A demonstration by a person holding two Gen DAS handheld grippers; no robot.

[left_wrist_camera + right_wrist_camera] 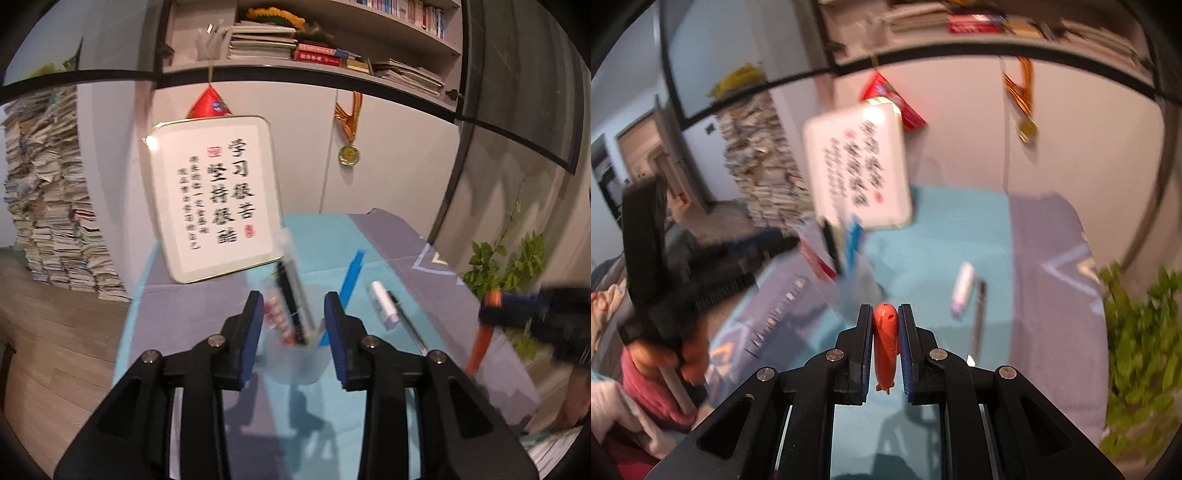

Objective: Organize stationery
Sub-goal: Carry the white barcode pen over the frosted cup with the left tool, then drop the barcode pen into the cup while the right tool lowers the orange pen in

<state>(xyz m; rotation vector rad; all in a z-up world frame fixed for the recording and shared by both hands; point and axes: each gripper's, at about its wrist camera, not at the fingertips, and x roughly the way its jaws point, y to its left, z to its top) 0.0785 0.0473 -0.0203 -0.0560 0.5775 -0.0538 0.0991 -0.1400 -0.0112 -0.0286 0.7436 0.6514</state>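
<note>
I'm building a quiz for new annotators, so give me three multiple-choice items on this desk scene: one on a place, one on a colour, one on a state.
1. Where do the white tube and the black pen lie?
A. on the cloth, right of the clear cup
B. inside the clear cup
C. on the shelf

2. What colour is the pen in the right gripper?
A. green
B. orange-red
C. white

3. How does the left gripper stand?
A. clamped on the framed calligraphy
B. shut on a book
C. open, its pads clear of the cup

Answers:
1 A: both lie side by side on the cloth, beside the clear cup.
2 B: the orange-red pen sits pinched between the blue pads.
3 C: both pads stand apart, with a gap to the cup between them.
</note>
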